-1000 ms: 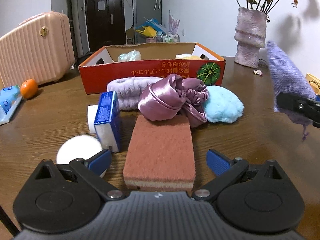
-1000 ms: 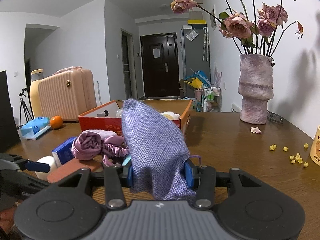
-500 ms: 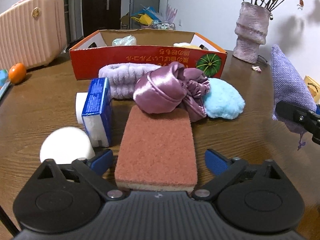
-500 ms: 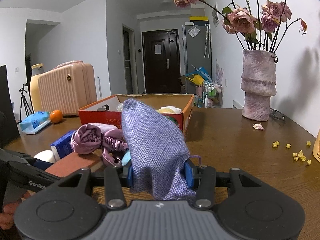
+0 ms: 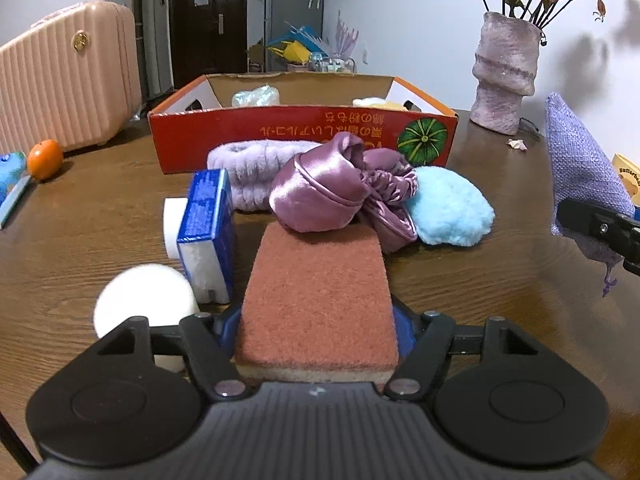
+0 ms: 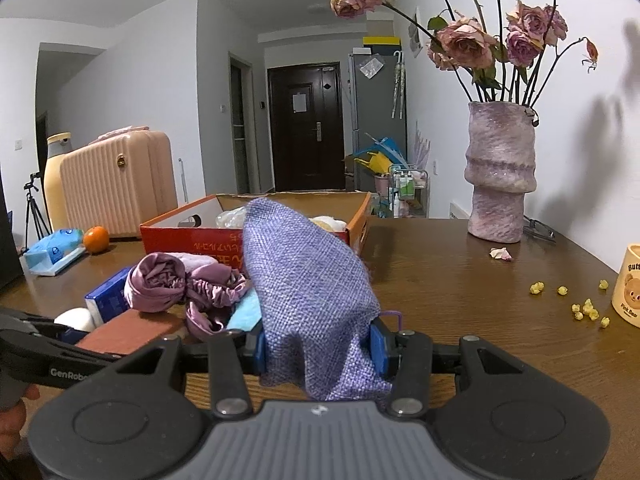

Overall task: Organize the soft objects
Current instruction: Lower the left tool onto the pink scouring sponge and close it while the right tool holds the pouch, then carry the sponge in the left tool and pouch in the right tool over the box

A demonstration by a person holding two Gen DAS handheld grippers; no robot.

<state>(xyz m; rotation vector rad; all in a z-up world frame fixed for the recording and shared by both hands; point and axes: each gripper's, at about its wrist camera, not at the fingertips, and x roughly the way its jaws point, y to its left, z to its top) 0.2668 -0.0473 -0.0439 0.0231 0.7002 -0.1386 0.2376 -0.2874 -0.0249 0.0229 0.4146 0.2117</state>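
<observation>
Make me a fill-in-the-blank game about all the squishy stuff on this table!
1. The left gripper has just been closing around the reddish-brown ____.
2. The right gripper holds a ____ woven cloth bag.
3. The fluffy light blue puff lies beside the shiny ____ bonnet.
4. The orange sits outside the red ____.

Missing words: sponge; purple; pink; box

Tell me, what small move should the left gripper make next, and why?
Probably lift the sponge slightly. The left gripper, which has just been closing, now has its pads against the sponge's sides, and the sponge lies on the table with the satin cloth resting on its far end.
</observation>
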